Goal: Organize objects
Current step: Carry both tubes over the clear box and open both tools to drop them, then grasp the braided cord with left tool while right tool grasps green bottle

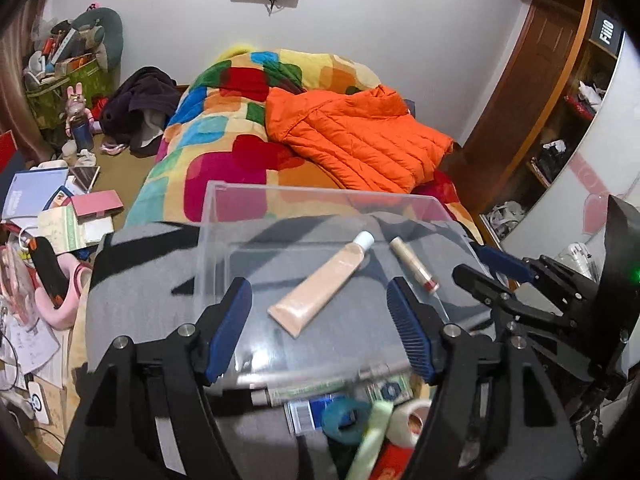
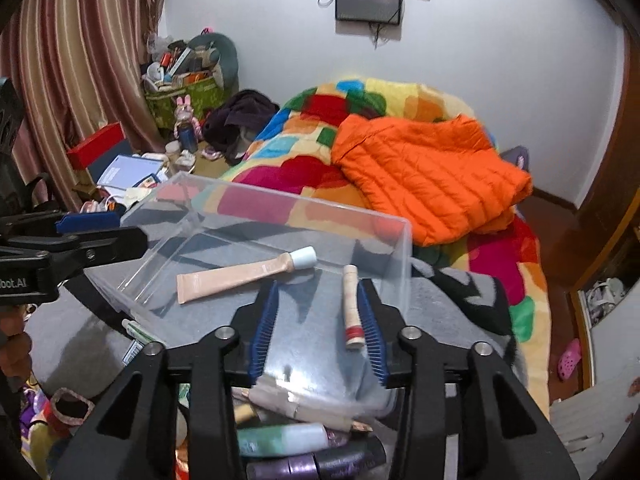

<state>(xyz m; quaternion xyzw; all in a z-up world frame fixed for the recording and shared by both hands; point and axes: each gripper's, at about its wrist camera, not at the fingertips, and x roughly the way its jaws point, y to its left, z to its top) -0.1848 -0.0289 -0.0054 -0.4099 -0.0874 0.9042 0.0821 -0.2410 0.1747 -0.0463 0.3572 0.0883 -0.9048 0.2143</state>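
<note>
We hold both grippers over a clear plastic bin [image 1: 320, 216] that sits on a grey and black cloth at the near end of the bed. Starting at the left, the left gripper [image 1: 320, 328] has its blue pads apart with nothing pressed between them. The peach squeeze tube with the white cap [image 1: 320, 288] lies flat on the bin floor just beyond that gap, its long axis running from near left to far right, cap at the far end.

To its right lies the slim beige stick with a red band [image 2: 352, 308], its long axis pointing almost straight away from us. The right gripper [image 2: 318, 332] has its pads apart too; the stick lies just inside its right pad, and we cannot tell whether they touch.

We judge both items already placed, and the pile of bottles [image 2: 288, 440] and tubes near us, below the grippers, is next.
</note>
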